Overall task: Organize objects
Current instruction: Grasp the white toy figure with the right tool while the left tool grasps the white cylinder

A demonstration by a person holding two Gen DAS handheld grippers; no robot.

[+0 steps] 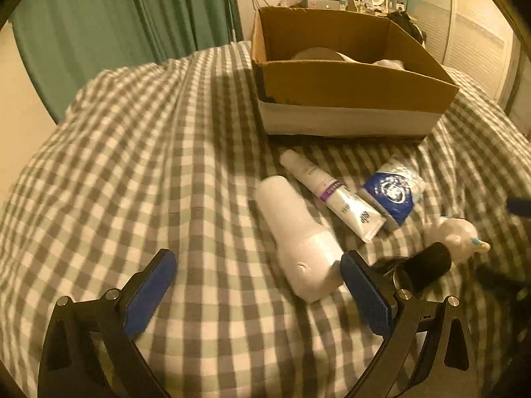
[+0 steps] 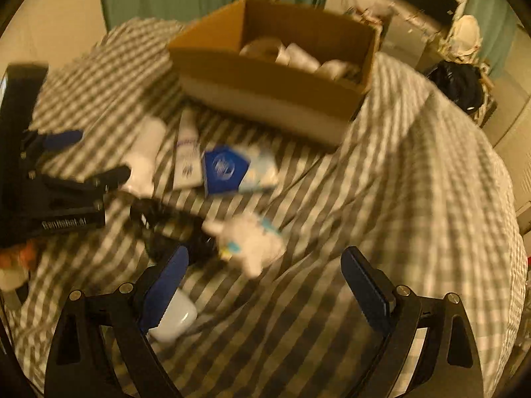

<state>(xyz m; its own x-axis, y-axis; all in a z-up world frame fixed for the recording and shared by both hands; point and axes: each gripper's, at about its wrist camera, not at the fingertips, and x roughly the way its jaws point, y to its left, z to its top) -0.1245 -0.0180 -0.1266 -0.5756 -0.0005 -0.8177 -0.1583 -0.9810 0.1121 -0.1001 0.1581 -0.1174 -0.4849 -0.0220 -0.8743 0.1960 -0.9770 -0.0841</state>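
On the checked bedspread lie a white bottle (image 1: 298, 238), a white tube with a purple band (image 1: 332, 195), a blue-and-white packet (image 1: 391, 192), a white unicorn plush (image 1: 458, 235) and a black item (image 1: 428, 262). My left gripper (image 1: 257, 262) is open low over the bed, its right finger beside the bottle's base. The right wrist view is blurred. There my right gripper (image 2: 265, 255) is open just short of the plush (image 2: 252, 238), and the left gripper (image 2: 89, 157) stands by the bottle (image 2: 146, 156). A small white case (image 2: 172, 318) lies under my right gripper's left finger.
An open cardboard box (image 1: 348, 83) with several white items inside stands on the bed behind the objects. Green curtains (image 1: 99, 33) hang behind on the left. A cluttered shelf and a black bag (image 2: 461, 83) are off the bed's far right. Something orange (image 2: 20, 255) shows at the left edge.
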